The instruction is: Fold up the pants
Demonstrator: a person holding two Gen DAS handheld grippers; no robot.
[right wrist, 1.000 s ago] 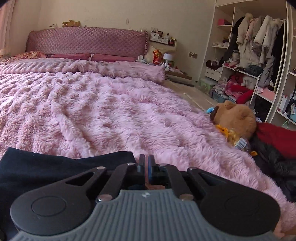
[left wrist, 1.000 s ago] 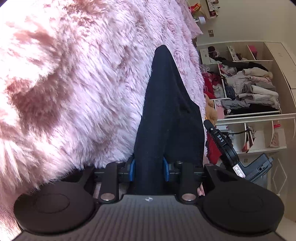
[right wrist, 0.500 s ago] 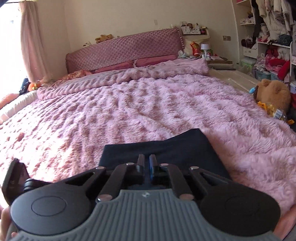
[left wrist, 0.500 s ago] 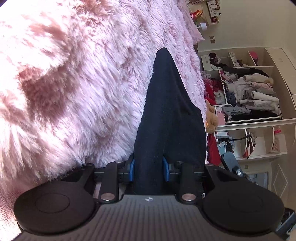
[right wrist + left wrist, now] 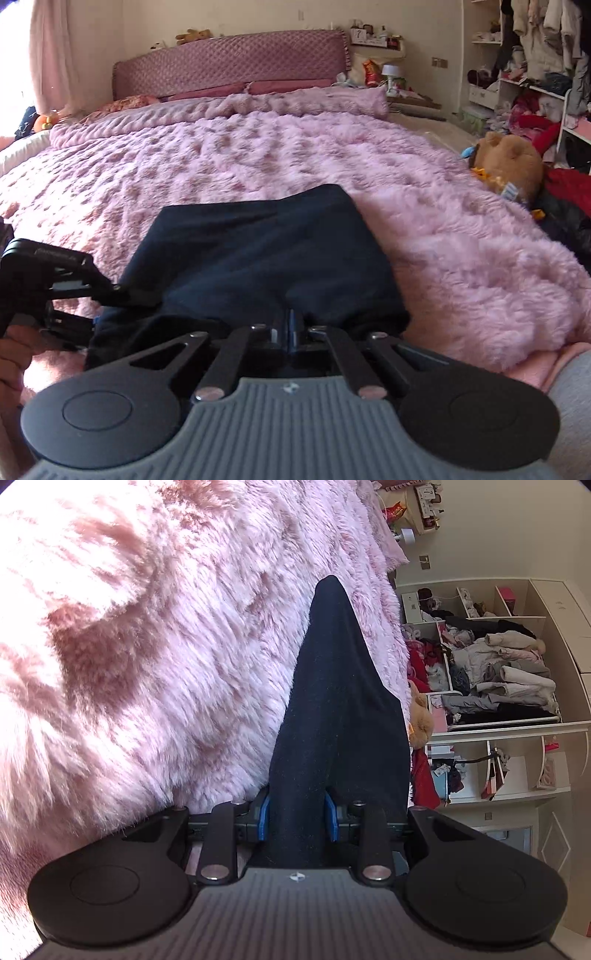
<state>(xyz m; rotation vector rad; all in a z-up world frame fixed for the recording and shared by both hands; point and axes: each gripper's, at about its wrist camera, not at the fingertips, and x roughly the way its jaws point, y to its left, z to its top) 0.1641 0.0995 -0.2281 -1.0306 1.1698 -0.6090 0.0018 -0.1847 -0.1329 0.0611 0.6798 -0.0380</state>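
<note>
The dark navy pants [image 5: 258,254] lie folded on the fluffy pink blanket [image 5: 258,147] of the bed. In the right wrist view they fill the lower middle of the frame as a broad block whose long axis runs from the bottom edge up toward the headboard [image 5: 229,59]; the far edge is straight and lies across the frame, the near edge is bunched under the grippers. In the left wrist view the same cloth [image 5: 332,701] shows as a tall wedge, wide at the bottom centre and narrowing to a rounded tip in the upper middle.

The left gripper [image 5: 297,814] has its blue-padded fingers [image 5: 263,814] part way apart and clamped on a thick fold of the pants, which fills the gap between them. In the right wrist view it enters from the left edge [image 5: 107,291], held by a hand [image 5: 14,350], and meets the near left corner of the cloth.

The right gripper [image 5: 287,328] has its fingers pressed together at the near edge of the pants; whether cloth is caught between them cannot be told.

At the right of the left wrist view, open wardrobe shelves [image 5: 517,723] hold heaps of folded and loose clothes [image 5: 509,675], grey, white and red. A brown plush toy [image 5: 506,166] lies at the bed's right edge.
</note>
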